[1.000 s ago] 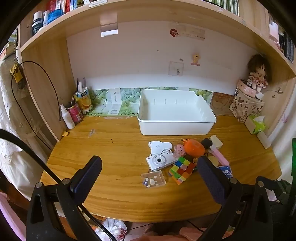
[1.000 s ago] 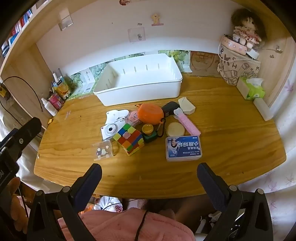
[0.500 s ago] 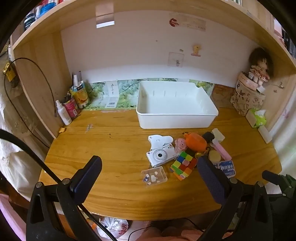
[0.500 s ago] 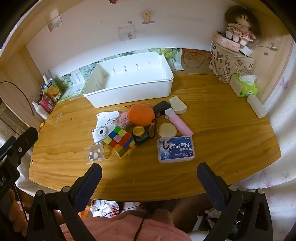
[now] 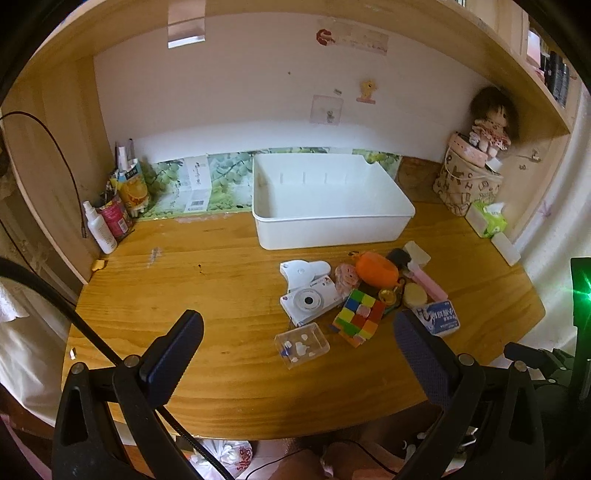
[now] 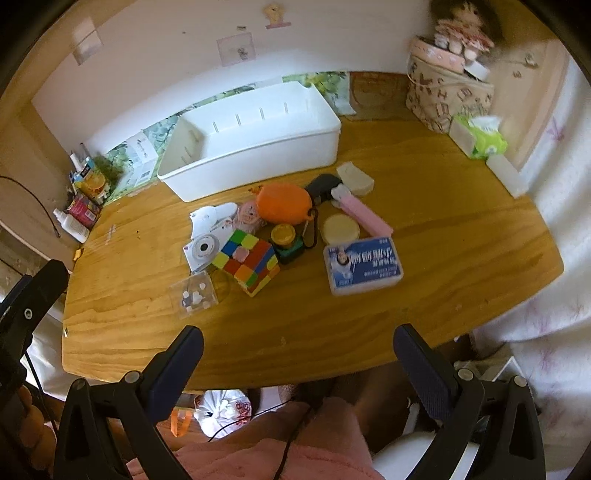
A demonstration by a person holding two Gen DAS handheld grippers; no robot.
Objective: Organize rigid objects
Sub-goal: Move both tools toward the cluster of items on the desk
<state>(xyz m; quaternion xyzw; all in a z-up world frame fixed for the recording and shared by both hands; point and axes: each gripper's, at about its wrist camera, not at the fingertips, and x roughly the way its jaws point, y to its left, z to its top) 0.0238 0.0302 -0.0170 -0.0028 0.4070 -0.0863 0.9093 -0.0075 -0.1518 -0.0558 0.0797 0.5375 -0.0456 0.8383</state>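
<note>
Both claws (image 5: 297,339) (image 6: 297,349) spread, empty; only right view shows yellow-lidded jar (image 6: 283,233) clearly.

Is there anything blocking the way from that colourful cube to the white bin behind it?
Yes. The colourful cube sits at the near edge of the pile; the white camera and orange pouch lie between it and the white bin. Lifted over them, nothing visible blocks it.

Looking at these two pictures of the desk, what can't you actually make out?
- Small white bits in the clear box: too small to identify in either view.
- Print on the blue-white box: too small and blurred, right wrist view.
- Dark object: partly hidden behind the orange pouch.
- Doll: blurred and cut off by the top edge, right wrist view.
</note>
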